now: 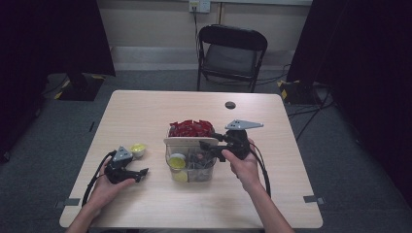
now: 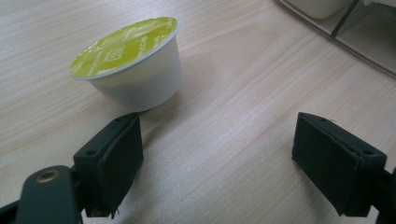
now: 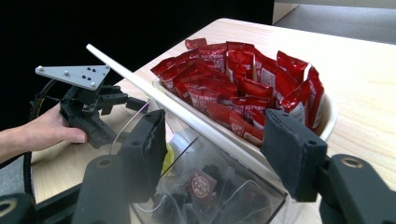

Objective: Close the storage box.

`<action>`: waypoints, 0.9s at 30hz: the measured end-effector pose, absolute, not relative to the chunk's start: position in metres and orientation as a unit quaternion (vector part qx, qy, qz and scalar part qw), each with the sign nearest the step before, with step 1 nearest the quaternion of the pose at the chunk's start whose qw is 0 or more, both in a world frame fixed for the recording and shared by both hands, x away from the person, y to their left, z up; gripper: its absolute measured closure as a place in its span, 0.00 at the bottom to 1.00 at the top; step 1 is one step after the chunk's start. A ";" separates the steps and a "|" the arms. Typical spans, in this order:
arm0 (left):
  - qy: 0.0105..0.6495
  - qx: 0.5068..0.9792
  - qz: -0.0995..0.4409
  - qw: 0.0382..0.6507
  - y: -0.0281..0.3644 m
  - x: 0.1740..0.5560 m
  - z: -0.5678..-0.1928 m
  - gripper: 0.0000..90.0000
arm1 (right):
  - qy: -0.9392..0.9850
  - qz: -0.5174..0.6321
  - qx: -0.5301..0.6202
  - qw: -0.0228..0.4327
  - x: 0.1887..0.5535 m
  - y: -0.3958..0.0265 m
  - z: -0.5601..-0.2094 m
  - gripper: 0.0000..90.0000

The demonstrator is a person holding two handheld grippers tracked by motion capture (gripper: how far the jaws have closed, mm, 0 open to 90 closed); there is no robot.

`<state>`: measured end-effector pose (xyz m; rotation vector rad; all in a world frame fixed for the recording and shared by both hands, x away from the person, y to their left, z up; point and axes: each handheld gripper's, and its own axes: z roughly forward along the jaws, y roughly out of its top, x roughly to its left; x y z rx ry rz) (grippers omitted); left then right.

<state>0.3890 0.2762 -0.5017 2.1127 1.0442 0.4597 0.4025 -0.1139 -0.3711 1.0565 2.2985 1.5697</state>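
Glossy red sachets [image 3: 243, 88] (matt wooden table [image 1: 145, 111])

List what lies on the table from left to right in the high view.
Left tongs → yellow-lidded capsule → clear organizer box with the tray of red sachets behind it → right tongs, shut on the box's side.

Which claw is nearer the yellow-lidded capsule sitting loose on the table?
Left. The left claw sits just short of the capsule; the right claw is over at the clear box.
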 end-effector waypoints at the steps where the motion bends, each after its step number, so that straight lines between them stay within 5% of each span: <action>1: 0.405 0.821 0.178 0.362 0.276 0.389 -0.502 0.18 | 0.769 0.525 0.354 0.083 0.402 -0.114 -0.371 0.44; 27: 0.404 0.821 0.178 0.362 0.277 0.389 -0.502 0.17 | 0.783 0.510 0.344 0.087 0.384 -0.108 -0.379 0.22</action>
